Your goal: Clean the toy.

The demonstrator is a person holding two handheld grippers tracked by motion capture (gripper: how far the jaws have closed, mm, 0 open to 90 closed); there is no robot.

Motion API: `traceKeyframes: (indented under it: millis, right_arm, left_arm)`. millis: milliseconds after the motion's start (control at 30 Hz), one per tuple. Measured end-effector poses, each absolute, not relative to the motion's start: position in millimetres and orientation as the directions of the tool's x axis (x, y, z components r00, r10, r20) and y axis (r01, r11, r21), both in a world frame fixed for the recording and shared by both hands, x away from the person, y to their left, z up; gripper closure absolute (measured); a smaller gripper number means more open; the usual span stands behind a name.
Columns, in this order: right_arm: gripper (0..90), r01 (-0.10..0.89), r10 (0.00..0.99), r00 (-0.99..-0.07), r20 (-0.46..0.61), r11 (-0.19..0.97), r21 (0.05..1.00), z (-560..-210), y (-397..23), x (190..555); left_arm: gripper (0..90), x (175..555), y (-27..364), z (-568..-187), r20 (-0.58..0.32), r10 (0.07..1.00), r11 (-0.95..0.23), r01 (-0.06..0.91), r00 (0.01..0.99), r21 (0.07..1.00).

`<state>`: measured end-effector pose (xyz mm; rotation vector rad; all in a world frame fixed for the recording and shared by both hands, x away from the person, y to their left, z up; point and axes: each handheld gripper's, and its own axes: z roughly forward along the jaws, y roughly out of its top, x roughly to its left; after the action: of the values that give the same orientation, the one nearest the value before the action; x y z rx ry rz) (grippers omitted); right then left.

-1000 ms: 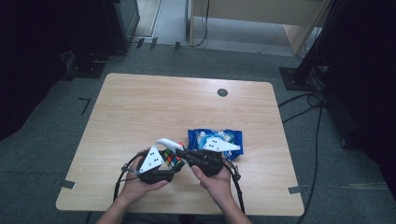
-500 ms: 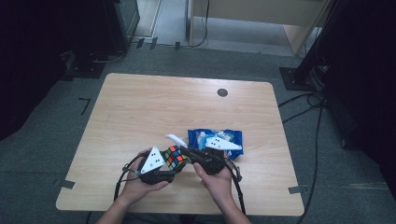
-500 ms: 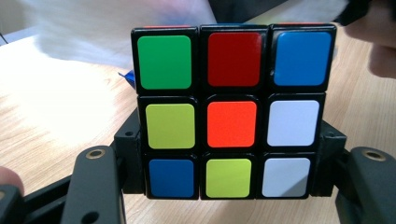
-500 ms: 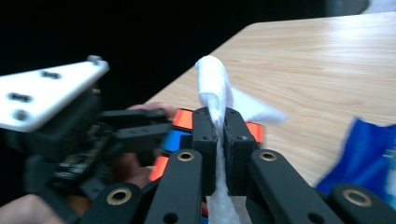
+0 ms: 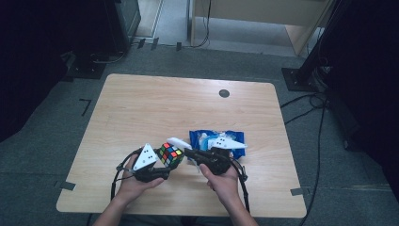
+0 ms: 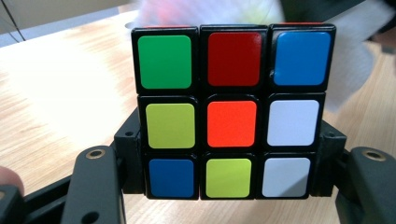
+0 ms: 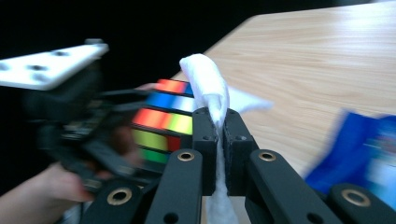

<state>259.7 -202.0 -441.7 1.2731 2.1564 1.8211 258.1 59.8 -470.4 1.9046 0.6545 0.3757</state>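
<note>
A colourful puzzle cube (image 5: 170,154) is held just above the table near its front edge, with my left gripper (image 5: 162,162) shut on its sides. In the left gripper view the cube (image 6: 231,114) shows a mixed face between the two black jaws. My right gripper (image 5: 190,154) is shut on a white wipe (image 5: 179,141), which stands up right beside the cube. In the right gripper view the wipe (image 7: 210,93) rises from the closed jaws, with the cube (image 7: 166,119) just behind it to the left.
A blue wipes packet (image 5: 214,141) lies flat on the wooden table (image 5: 155,103) behind my right hand. A small dark round grommet (image 5: 224,93) sits at the far right of the tabletop. Cables and dark stands surround the table on the floor.
The wipe has moved from over the cube's top to its right side. The cube's top face is now uncovered. Both hands have stayed near the front edge.
</note>
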Motion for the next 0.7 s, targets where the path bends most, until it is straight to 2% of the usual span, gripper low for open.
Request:
traceKeyframes:
  millis: [200,333,500,700]
  right_arm:
    - [85.4,0.514,0.793,-0.504,0.341,-0.042,0.857,-450,-237,271]
    - [73.4,0.499,0.86,-0.416,0.297,-0.058,0.865,-452,-249,274]
    - [55.7,0.48,0.85,-0.431,0.303,-0.068,0.874,-444,-242,269]
    - [37.5,0.547,0.73,-0.523,0.441,-0.109,0.83,-433,-210,260]
  left_arm:
    - [34.0,259,62,-469,-0.037,0.605,-0.302,0.272,0.795,0.914]
    - [34.0,259,60,-470,-0.028,0.603,-0.312,0.268,0.798,0.912]
    - [33.9,258,58,-471,-0.026,0.603,-0.316,0.269,0.798,0.91]
    - [33.9,256,54,-472,-0.01,0.6,-0.331,0.259,0.8,0.907]
